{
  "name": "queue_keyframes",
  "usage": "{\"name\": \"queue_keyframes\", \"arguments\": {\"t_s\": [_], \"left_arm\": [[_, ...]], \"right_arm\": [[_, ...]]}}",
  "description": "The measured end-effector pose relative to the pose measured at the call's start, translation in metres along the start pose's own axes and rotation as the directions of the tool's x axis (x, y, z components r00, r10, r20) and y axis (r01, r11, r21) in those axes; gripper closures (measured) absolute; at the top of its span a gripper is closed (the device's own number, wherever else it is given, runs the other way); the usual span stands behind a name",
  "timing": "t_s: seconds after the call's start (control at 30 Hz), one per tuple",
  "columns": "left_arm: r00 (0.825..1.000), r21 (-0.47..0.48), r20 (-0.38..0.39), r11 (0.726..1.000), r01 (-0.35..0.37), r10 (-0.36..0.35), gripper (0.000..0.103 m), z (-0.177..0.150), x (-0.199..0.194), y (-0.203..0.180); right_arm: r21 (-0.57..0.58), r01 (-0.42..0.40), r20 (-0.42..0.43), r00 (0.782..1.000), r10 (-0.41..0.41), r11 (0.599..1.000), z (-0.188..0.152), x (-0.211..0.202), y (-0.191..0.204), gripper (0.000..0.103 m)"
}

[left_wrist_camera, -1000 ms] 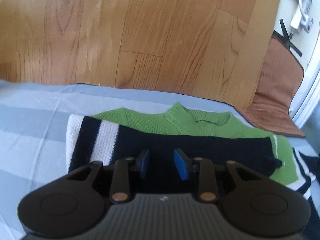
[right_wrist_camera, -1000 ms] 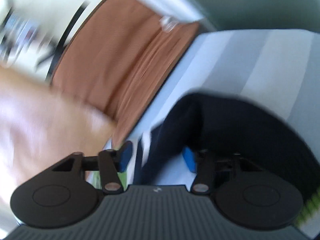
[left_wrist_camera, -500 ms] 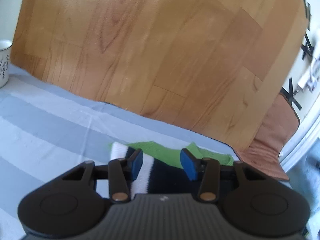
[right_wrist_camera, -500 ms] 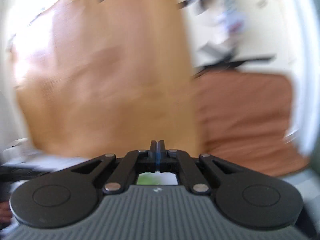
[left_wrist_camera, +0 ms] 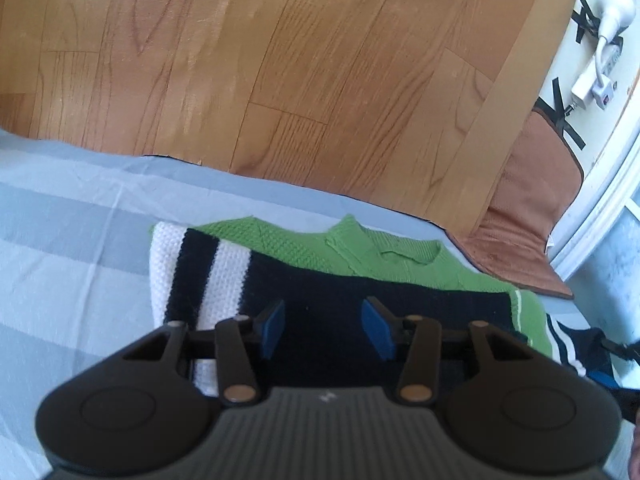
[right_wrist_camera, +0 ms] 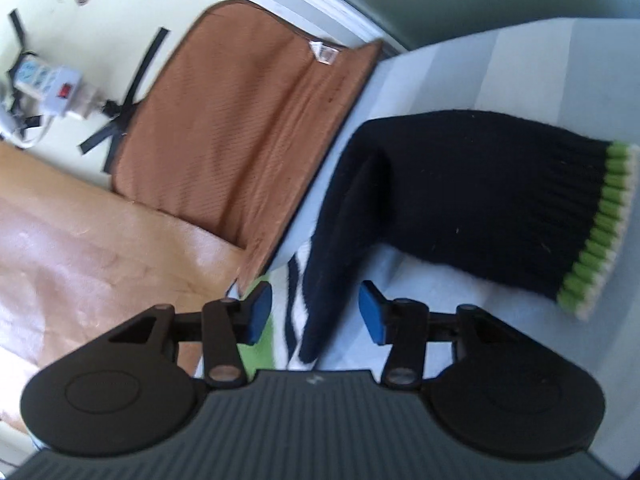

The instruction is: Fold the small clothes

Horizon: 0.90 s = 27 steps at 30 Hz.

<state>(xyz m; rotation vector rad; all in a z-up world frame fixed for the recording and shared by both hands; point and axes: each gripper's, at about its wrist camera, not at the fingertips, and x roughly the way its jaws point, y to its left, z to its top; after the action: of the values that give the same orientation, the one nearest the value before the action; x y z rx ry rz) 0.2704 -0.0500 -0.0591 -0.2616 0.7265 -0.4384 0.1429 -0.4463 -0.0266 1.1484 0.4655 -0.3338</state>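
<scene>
A small knit sweater (left_wrist_camera: 360,256), green with black and white stripes, lies on a blue-grey striped sheet (left_wrist_camera: 60,248). A black part with white stripes is folded across its green body. My left gripper (left_wrist_camera: 324,330) is open just above that black fold. My right gripper (right_wrist_camera: 312,312) is open and straddles the edge of the sweater's black sleeve (right_wrist_camera: 480,208), which lies spread to the right and ends in a green ribbed cuff (right_wrist_camera: 596,232). The sleeve also shows at the right edge of the left wrist view (left_wrist_camera: 576,344).
Wood floor (left_wrist_camera: 280,80) lies past the sheet's far edge. A brown mat (right_wrist_camera: 240,112) lies on the floor beside the sheet; it also shows in the left wrist view (left_wrist_camera: 528,216). A white power strip (right_wrist_camera: 48,88) with cables is taped to the floor.
My left gripper opened wider and dropped back over the black fold after lifting away. My right gripper swung up shut, then came back down open over the black sleeve.
</scene>
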Motion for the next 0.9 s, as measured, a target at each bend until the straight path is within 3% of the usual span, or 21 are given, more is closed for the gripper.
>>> {"name": "queue_keyframes", "arguments": {"t_s": [0.17,0.23,0.3,0.4,0.47,0.53,0.6,0.67,0.7,0.73,0.77,0.8,0.83,0.87,0.9], "left_arm": [[1.0,0.001,-0.004,1.0,-0.001,0.001,0.059,0.0,-0.001,0.001],[1.0,-0.002,-0.004,1.0,-0.002,0.002,0.059,0.0,0.001,0.0],[1.0,-0.006,-0.005,1.0,0.0,0.0,0.059,0.001,0.002,0.001],[1.0,-0.013,-0.003,1.0,-0.001,0.001,0.059,0.002,0.002,0.002],[1.0,-0.027,0.004,1.0,-0.008,0.008,0.058,0.003,0.0,0.004],[1.0,-0.05,0.019,0.999,-0.014,0.015,0.058,0.006,-0.005,0.007],[0.999,-0.078,0.037,0.997,-0.004,0.007,0.058,0.009,-0.011,0.012],[0.999,-0.095,0.052,0.995,0.006,-0.001,0.057,0.012,-0.016,0.015],[0.998,-0.097,0.058,0.995,0.011,-0.005,0.056,0.013,-0.018,0.016],[0.998,-0.098,0.062,0.995,0.015,-0.009,0.053,0.014,-0.019,0.018],[0.998,-0.101,0.063,0.995,0.021,-0.015,0.049,0.014,-0.02,0.019],[0.998,-0.104,0.06,0.994,0.03,-0.024,0.048,0.015,-0.02,0.019],[0.998,-0.107,0.055,0.993,0.042,-0.036,0.046,0.016,-0.019,0.02],[0.998,-0.108,0.048,0.993,0.05,-0.045,0.045,0.016,-0.018,0.02],[0.998,-0.107,0.04,0.993,0.053,-0.049,0.045,0.016,-0.017,0.02]], "right_arm": [[0.061,-0.021,0.086,0.996,0.016,0.998,0.025,0.022,-0.001,0.054],[0.072,0.003,0.144,0.99,-0.013,0.997,0.034,0.024,-0.002,0.058],[0.055,0.048,0.201,0.978,-0.058,0.997,0.041,0.029,0.0,0.072],[-0.024,0.055,0.214,0.976,-0.048,0.998,0.041,0.033,0.019,0.084],[-0.221,0.05,0.257,0.966,0.008,0.974,0.025,0.023,0.061,0.084],[-0.501,0.053,0.271,0.957,0.099,0.864,-0.008,0.013,0.11,0.084],[-0.773,0.043,0.203,0.962,0.182,0.633,-0.063,0.011,0.158,0.083],[-0.935,0.025,0.101,0.975,0.199,0.353,-0.131,0.019,0.189,0.081],[-0.967,-0.005,0.042,0.983,0.18,0.253,-0.156,0.025,0.194,0.077],[-0.989,-0.081,-0.065,0.99,0.127,0.122,-0.188,0.035,0.196,0.073],[-0.989,-0.142,-0.139,0.986,0.089,0.034,-0.209,0.04,0.193,0.065],[-0.982,-0.179,-0.183,0.981,0.066,-0.05,-0.228,0.04,0.186,0.06],[-0.977,-0.189,-0.195,0.979,0.057,-0.1,-0.238,0.038,0.18,0.057],[-0.971,-0.196,-0.205,0.977,0.056,-0.138,-0.244,0.033,0.173,0.05],[-0.968,-0.207,-0.216,0.975,0.057,-0.139,-0.241,0.03,0.17,0.045]]}}
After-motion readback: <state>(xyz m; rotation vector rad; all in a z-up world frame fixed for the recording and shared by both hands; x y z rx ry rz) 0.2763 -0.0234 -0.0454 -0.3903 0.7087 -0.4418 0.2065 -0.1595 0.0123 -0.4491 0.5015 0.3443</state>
